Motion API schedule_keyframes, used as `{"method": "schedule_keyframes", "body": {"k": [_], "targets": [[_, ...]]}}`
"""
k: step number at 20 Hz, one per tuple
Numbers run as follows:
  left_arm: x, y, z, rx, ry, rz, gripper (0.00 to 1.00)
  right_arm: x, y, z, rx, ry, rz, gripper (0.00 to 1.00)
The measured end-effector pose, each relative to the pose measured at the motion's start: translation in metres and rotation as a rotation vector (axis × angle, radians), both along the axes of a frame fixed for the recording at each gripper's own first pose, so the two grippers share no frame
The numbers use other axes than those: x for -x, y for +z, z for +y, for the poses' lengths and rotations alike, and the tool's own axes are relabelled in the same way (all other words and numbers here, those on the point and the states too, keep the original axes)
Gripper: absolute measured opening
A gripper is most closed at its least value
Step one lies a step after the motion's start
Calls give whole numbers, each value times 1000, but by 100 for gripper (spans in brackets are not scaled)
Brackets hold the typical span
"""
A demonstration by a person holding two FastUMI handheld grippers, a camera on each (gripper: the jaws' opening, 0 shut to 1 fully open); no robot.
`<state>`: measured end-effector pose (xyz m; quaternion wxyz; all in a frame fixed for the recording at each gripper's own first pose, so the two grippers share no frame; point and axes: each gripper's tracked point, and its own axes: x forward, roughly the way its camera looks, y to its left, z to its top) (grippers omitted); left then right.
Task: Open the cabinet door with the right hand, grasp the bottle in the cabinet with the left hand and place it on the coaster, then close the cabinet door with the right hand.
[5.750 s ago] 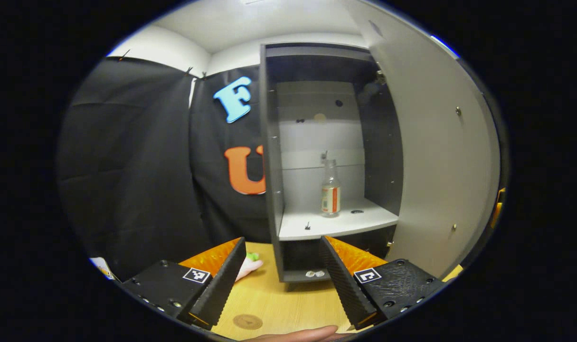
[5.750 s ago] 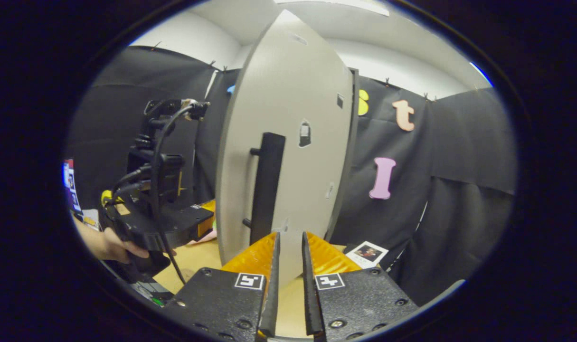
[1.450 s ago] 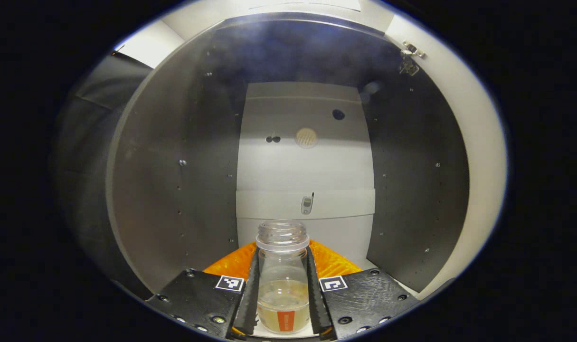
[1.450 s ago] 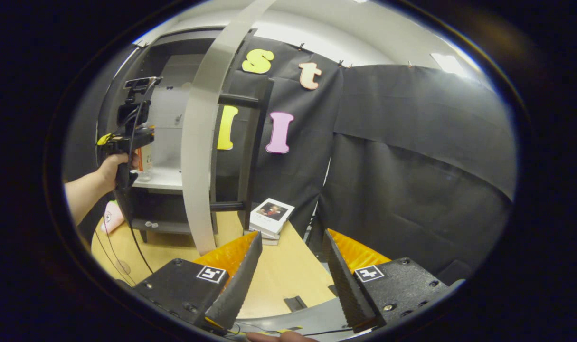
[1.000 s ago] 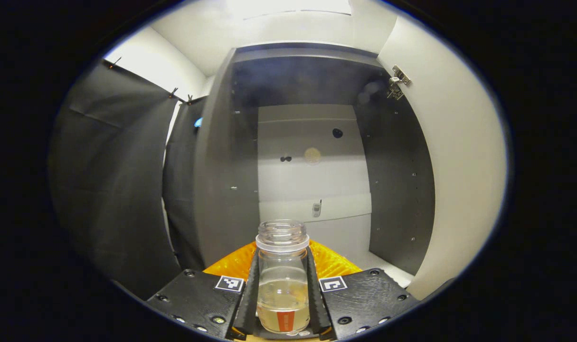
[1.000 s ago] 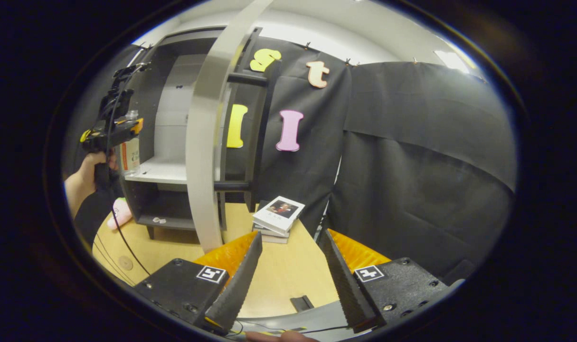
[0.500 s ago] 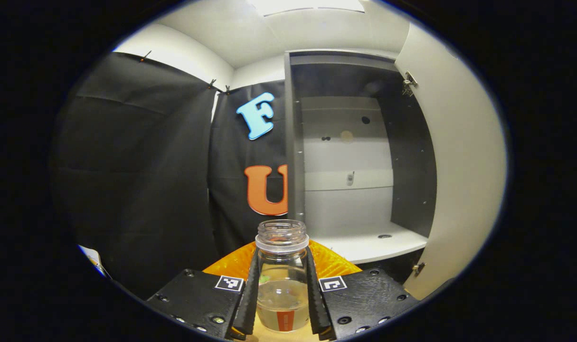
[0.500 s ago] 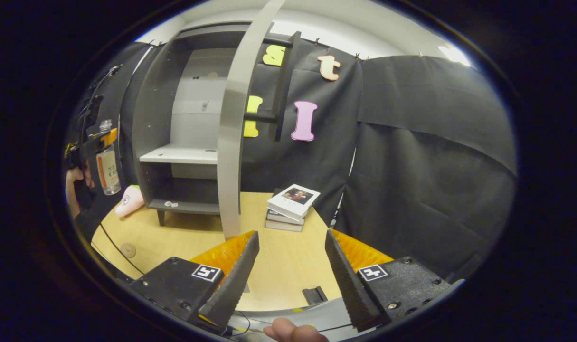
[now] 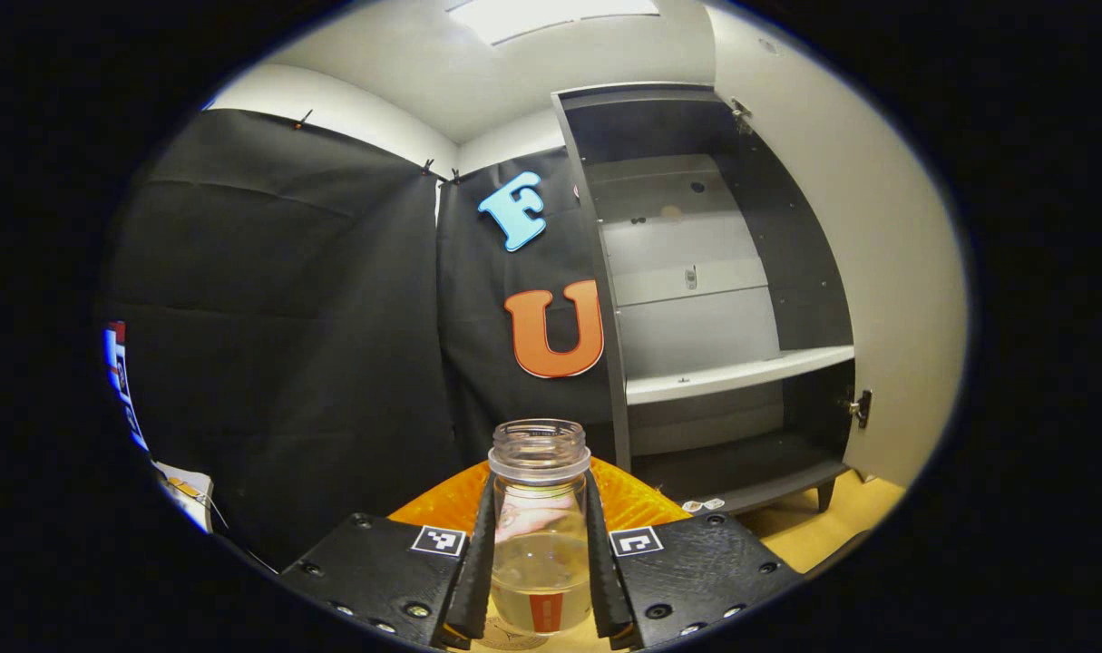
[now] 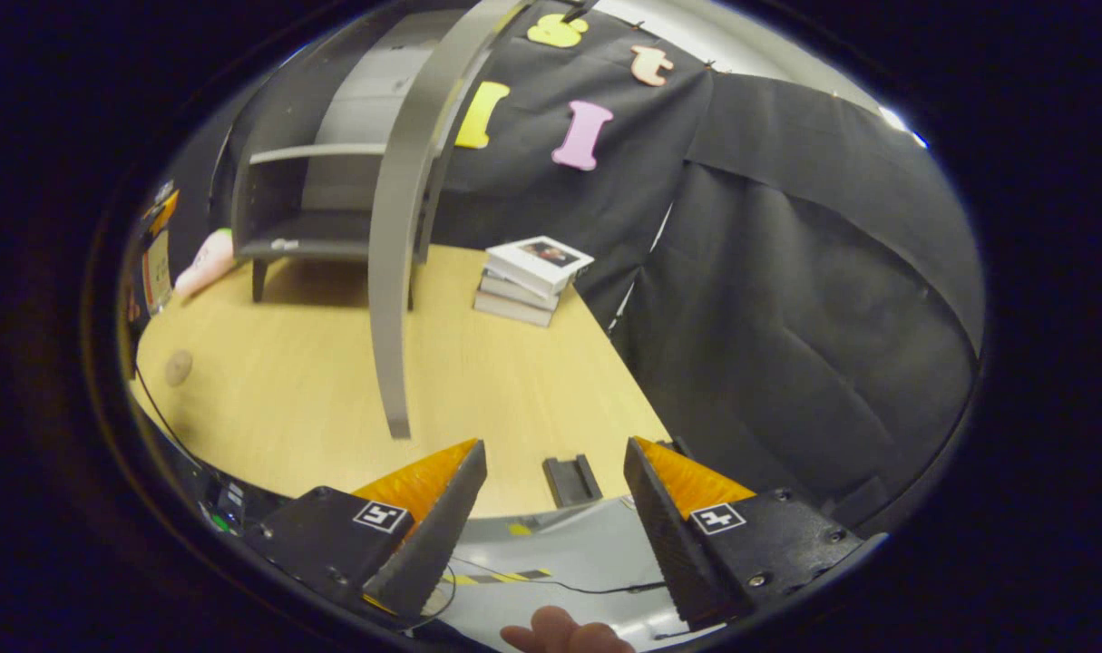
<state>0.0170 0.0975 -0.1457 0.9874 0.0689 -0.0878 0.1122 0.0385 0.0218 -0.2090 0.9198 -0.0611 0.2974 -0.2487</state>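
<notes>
Left gripper view: the left hand-held gripper (image 9: 539, 562) has both fingers pressed against the sides of a clear, capless bottle (image 9: 540, 535) with some pale liquid low inside and a red-marked label near its base. The bottle stands upright between the fingers, out in front of the cabinet (image 9: 696, 299), whose door (image 9: 877, 272) hangs open at the right; the white shelf (image 9: 741, 374) inside is bare. A round coaster (image 9: 505, 639) peeks out just under the bottle's base at the bottom edge, though I cannot tell whether they touch. Right gripper view: the right hand-held gripper (image 10: 551, 526) hangs with its jaws spread wide and nothing between them, above the near edge of the wooden desk (image 10: 315, 381). The coaster (image 10: 178, 366) lies on the desk at far left, well apart from the door's edge (image 10: 396, 227) and the stack of books (image 10: 532, 277).
</notes>
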Motion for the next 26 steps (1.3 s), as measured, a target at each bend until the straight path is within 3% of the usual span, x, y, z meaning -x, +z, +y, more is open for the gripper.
{"method": "schedule_keyframes", "body": {"k": [3,6,10,13,14,15,16,17,19,21,24,26], "targets": [[0,-33,22,-35,56,-44,43,14,-36,13,11,40,107,98],[-4,-73,42,25,97,-12,43,17,-56,23,14,88,191,98],[-14,-117,64,59,160,70,43,13,-54,31,10,122,232,99],[-17,-131,66,107,135,100,43,-3,-48,49,11,143,217,99],[-18,-139,62,126,125,126,34,-7,-46,54,13,152,214,99],[-20,-138,66,128,130,116,58,-9,-46,57,14,162,217,99],[-19,-137,66,123,130,104,49,-10,-46,61,15,174,223,100],[-19,-136,69,112,149,93,52,-11,-48,65,16,183,228,99],[-18,-141,70,109,146,104,58,-13,-50,71,13,195,234,99],[-19,-151,70,98,150,144,81,-13,-54,73,7,194,238,99],[-18,-153,76,81,176,140,81,-12,-58,74,7,194,251,99],[-18,-148,78,62,189,114,87,-11,-59,74,27,195,260,99]]}}
